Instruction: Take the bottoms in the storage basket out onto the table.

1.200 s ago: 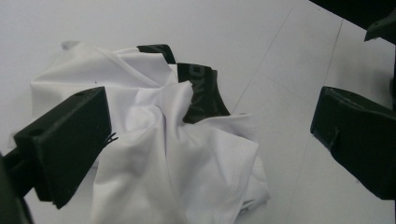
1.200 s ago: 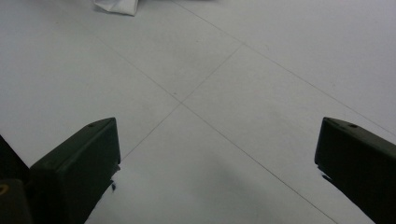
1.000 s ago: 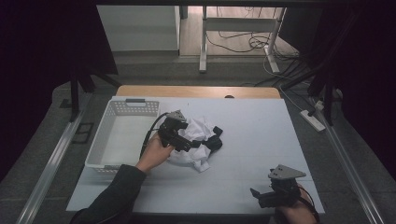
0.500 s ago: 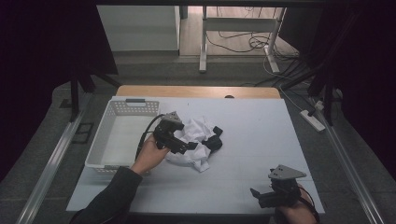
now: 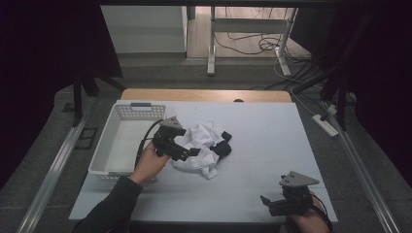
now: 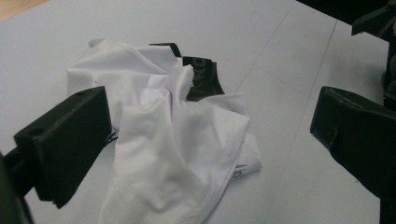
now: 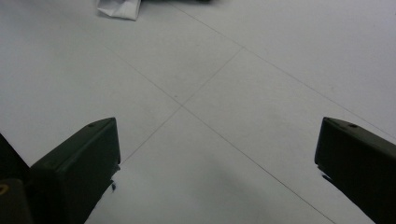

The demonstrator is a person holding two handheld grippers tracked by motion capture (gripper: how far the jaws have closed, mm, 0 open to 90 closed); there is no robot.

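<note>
White garment [image 5: 201, 145] with black trim [image 5: 223, 147]: crumpled in loose heap, folds raised, not spread flat. Lies on surface left of centre, just beside white basket at left edge, well apart from near-right corner. Black parts show at heap's far and right side; one white corner trails toward near edge. In left gripper view, white cloth [image 6: 173, 140] bunched, stitched hem at near side, black band behind.

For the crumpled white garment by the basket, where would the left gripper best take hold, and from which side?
Probably the raised fold at the middle of the white garment, approached from above on the basket side. There the cloth bunches into a ridge that the wide-open left gripper already straddles. The flat edges lie against the table and offer little to pinch.
</note>
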